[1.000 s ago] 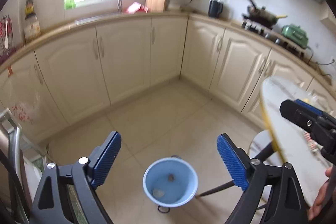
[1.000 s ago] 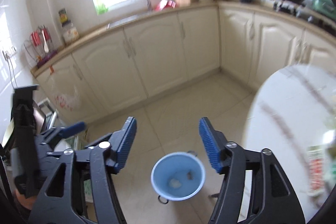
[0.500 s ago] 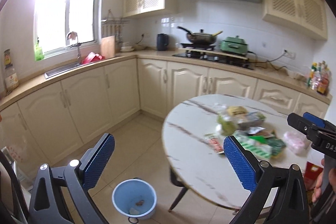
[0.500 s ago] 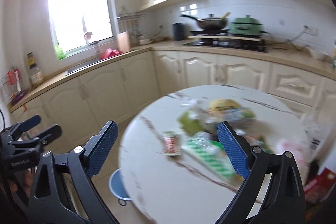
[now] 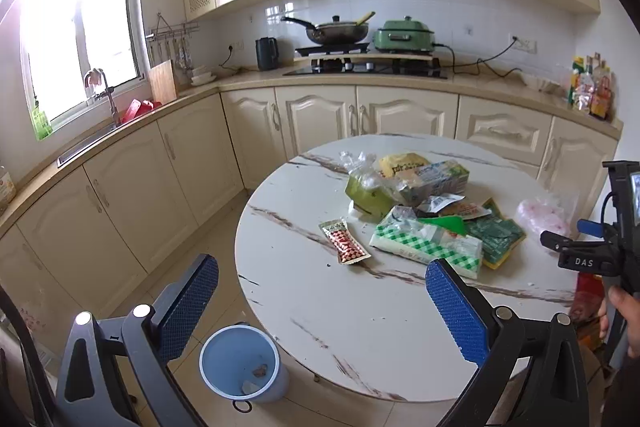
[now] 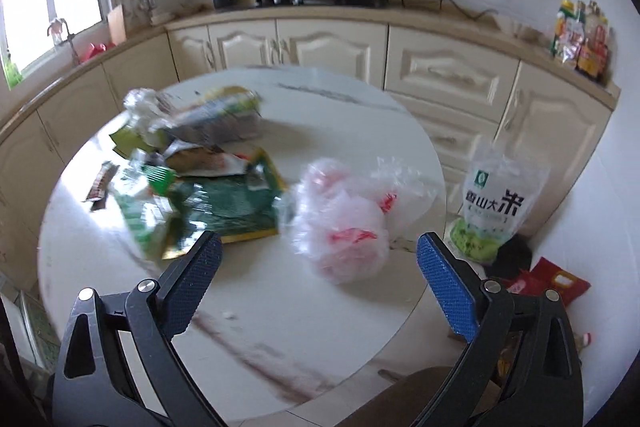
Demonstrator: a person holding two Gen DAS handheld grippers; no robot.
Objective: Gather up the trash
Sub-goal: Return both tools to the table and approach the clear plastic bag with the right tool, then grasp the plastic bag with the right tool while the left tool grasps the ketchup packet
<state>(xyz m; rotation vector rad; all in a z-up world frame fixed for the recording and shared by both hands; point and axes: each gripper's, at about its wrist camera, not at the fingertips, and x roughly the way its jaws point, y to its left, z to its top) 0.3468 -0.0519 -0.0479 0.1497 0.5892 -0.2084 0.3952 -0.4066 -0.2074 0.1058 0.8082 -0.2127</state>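
Note:
A heap of wrappers lies on the round marble table (image 5: 360,327): a red-checked sachet (image 5: 345,246), a green-checked pack (image 5: 424,247), a dark green wrapper (image 5: 496,239) and an olive bag (image 5: 366,197). A crumpled pink-and-white plastic bag (image 6: 344,227) sits at the table's right side. My left gripper (image 5: 321,263) hovers open over the table's near edge with nothing in it. My right gripper (image 6: 319,239) is open and empty, its fingers spread either side of the plastic bag but short of it. A blue bin (image 5: 240,363) with a few scraps stands on the floor at the table's left.
Cream cabinets and a counter run behind the table, with a stove and pan (image 5: 336,31). On the floor right of the table stand a rice bag (image 6: 496,195) and red packets (image 6: 560,281). A dark chair back (image 6: 420,399) rises at the near edge.
Both views have swung from the floor and the blue bin up and right to the table and its litter. The right jaws have spread wider; nothing is held.

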